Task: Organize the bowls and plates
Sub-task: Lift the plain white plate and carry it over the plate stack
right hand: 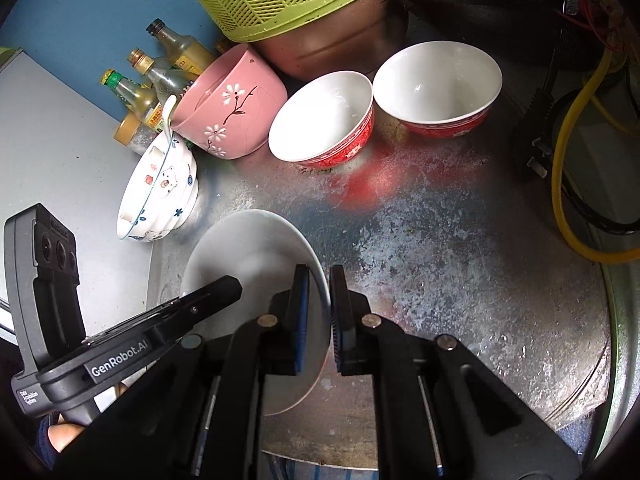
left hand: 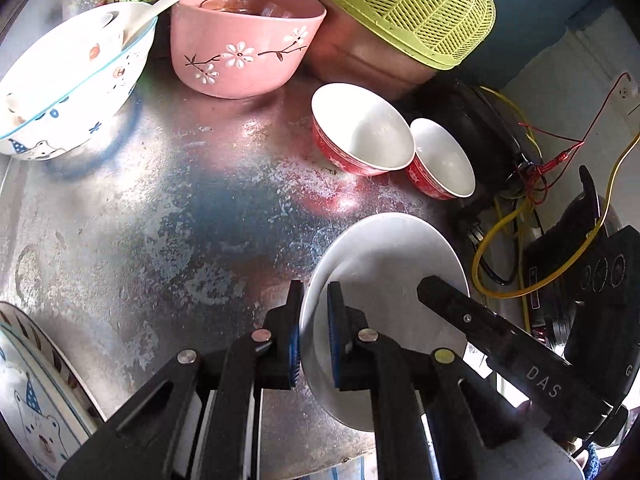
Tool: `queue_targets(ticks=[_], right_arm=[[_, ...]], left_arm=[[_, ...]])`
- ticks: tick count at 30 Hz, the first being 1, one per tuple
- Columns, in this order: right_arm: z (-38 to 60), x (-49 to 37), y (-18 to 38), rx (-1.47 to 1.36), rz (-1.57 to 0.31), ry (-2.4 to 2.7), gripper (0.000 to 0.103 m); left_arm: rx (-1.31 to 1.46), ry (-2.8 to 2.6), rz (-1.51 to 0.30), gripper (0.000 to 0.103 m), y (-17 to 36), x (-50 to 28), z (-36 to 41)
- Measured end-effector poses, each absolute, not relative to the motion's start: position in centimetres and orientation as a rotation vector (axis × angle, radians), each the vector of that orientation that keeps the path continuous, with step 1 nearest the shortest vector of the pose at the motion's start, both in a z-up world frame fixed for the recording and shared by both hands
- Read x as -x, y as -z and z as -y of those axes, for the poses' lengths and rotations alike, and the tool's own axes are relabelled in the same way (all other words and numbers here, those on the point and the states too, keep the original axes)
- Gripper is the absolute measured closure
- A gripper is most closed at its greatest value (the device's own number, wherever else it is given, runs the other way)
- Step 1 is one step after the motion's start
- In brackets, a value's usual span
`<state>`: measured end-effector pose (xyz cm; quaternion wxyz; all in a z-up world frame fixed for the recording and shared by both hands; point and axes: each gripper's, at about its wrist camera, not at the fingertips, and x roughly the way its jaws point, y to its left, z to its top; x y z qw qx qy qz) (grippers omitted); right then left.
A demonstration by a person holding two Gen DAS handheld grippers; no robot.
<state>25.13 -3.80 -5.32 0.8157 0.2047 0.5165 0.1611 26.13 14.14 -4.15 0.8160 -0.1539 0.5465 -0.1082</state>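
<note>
A plain white plate (left hand: pixel 392 264) is lifted slightly off the worn metal counter (left hand: pixel 160 220), held from two sides. My left gripper (left hand: pixel 314 308) is shut on its left rim, the blue pads pinching the edge. In the right wrist view, my right gripper (right hand: pixel 320 292) is shut on the opposite rim of the same white plate (right hand: pixel 240 248). Each view shows the other gripper's black body reaching over the plate. Two red bowls with white insides (left hand: pixel 362 128) (left hand: pixel 442 156) sit beyond the plate.
A pink flowered bowl (left hand: pixel 240 52) and a white bear-print bowl with a spoon (left hand: pixel 68 80) stand at the back. A green basket (left hand: pixel 404 4) covers a brown pot. A bear-print plate (left hand: pixel 32 400) lies at lower left. Yellow and red cables (left hand: pixel 504 240) run along the right. Bottles (right hand: pixel 160 76) line the blue wall.
</note>
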Motion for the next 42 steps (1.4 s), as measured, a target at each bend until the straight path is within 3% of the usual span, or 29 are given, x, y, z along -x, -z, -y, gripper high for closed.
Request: queue_targets(ticks=[23,42], right_arm=[[-0.5,-14.0,1.8,-0.325,-1.125,-0.602,0.092],[-15.7,-15.1,1.4,-0.212,-1.141,-0.702,0.092]], left_arm=[[0.410,-0.008,-1.098,0.093,0.1,-9.7,-18.1],[0.487,-0.112,-1.065,0.093,0.2,-8.9,-32.5]])
